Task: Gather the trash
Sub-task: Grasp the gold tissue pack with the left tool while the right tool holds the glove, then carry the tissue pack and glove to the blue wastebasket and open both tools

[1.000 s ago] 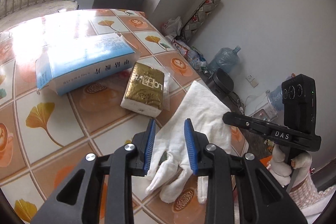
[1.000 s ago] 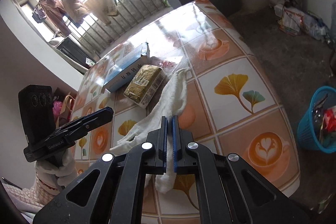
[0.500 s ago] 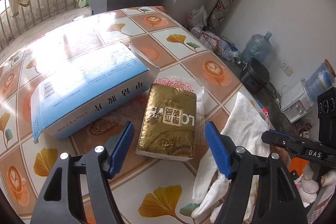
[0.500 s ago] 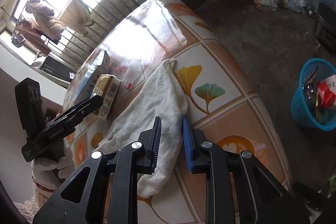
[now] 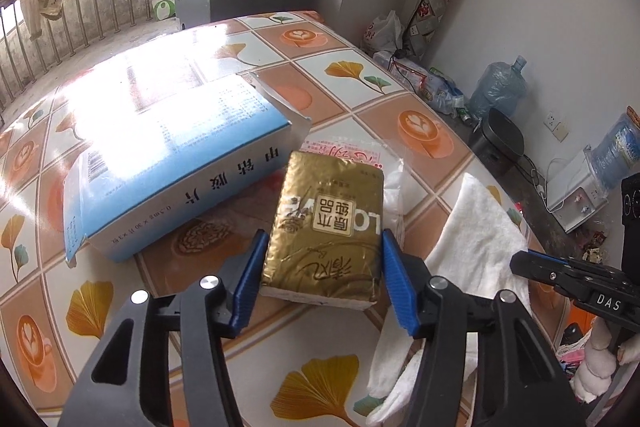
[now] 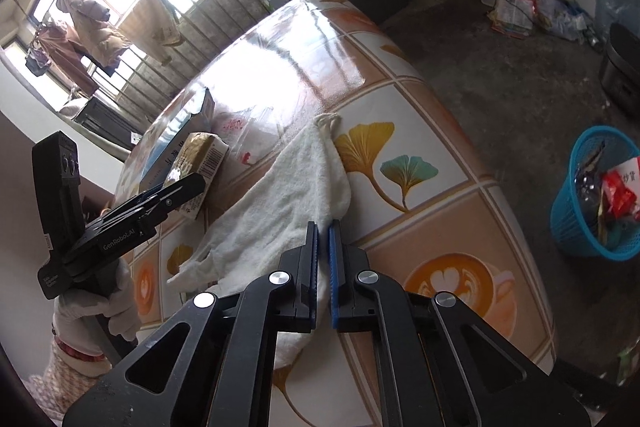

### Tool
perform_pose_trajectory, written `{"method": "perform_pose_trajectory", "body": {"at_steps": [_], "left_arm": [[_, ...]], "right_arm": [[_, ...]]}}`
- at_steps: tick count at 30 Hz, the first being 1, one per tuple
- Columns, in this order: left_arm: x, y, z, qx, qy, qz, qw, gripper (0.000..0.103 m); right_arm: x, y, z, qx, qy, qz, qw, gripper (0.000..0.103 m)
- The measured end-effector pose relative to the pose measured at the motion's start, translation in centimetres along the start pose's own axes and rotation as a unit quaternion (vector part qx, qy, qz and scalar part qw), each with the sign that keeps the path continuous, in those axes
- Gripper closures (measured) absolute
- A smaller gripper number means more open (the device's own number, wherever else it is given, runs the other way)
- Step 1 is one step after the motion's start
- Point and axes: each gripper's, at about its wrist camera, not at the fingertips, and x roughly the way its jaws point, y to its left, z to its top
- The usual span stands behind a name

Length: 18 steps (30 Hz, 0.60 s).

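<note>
Left tool is straddling the near end of the gold tissue pack, one blue pad at each long side of it; its jaws have just been closing in from a wider spread, and the pads are sitting right against the wrapper edges, though whether they are already squeezing it cannot be told. That pack is lying flat on the tabletop, its far end resting over a clear plastic bag with red print. Just to its left a blue-and-white carton is lying on its side, with one end flap open toward the pack. To the pack's right a white glove is spreading across the tiles, with its fingers running down toward the near edge.

Right tool is hovering with its jaws pressed together, nothing between them, their tips over the glove's right edge. From this view the gold pack is sitting well to the left, partly behind the left tool, which a gloved hand is holding. On the floor off the tabletop's right side a blue basket is standing, with wrappers inside.
</note>
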Motion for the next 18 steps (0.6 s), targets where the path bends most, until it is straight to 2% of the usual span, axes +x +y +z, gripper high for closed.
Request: {"method": "perform_pose_trajectory", "body": {"at_steps": [6,10,14,18], "left_arm": [[-2.9,1.2,-0.6,-0.023,-0.015,-0.011,0.9996,0.049],[-5.7,2.1,-0.9,-0.037,-0.039,-0.019,0.9984,0.049],[-8.4,2.2,-0.8,-0.045,-0.061,-0.027,0.9968,0.049],[-10.4,1.4,0.0,-0.033,-0.081,-0.043,0.9953,0.049]], "right_arm": [[-3.2,1.6,0.9,-0.009,-0.028,0.049,0.998,0.1],[-5.2,2.5,1.4,-0.01,-0.048,0.082,0.995,0.1],[-7.5,3.1,1.9,-0.016,-0.076,0.093,0.993,0.1],[-10.6,2.6,2.9,-0.015,-0.117,0.092,0.989,0.1]]}}
